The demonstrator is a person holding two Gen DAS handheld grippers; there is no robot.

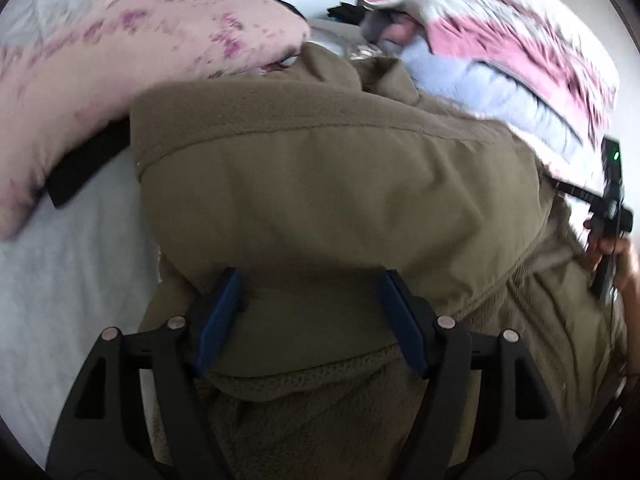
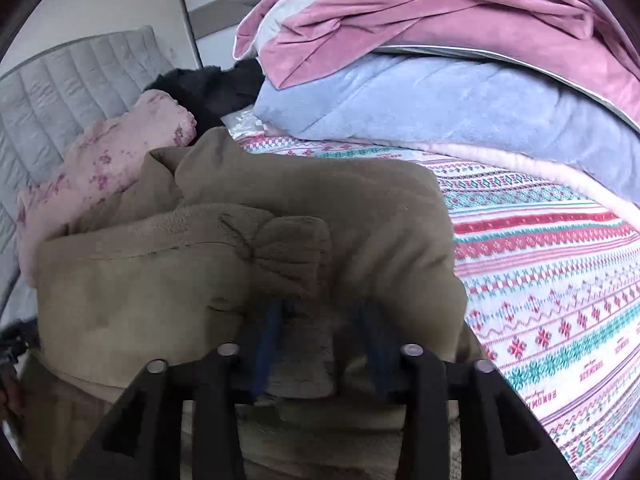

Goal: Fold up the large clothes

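Note:
A large olive coat (image 1: pixel 320 184) with a fleece lining lies bunched and folded on the bed. In the left wrist view my left gripper (image 1: pixel 311 280) stands wide over its near part. A thick fold of the coat drapes over the fingertips, and the blue pads (image 1: pixel 218 328) show bare inner faces. My right gripper (image 2: pixel 320 320) is blurred, its jaws partly apart with a fleece fold of the coat (image 2: pixel 120 280) between them. The right gripper's body (image 1: pixel 608 216), held in a hand, also shows at the coat's right side in the left wrist view.
A pink flowered quilt (image 1: pixel 100 72) lies left of the coat, with a black flat item (image 1: pixel 80 172) beneath it. Pink and blue blankets (image 2: pixel 440 100) are stacked at the back right. A patterned bedspread (image 2: pixel 560 280) covers the right side. A grey padded headboard (image 2: pixel 60 92) is at the far left.

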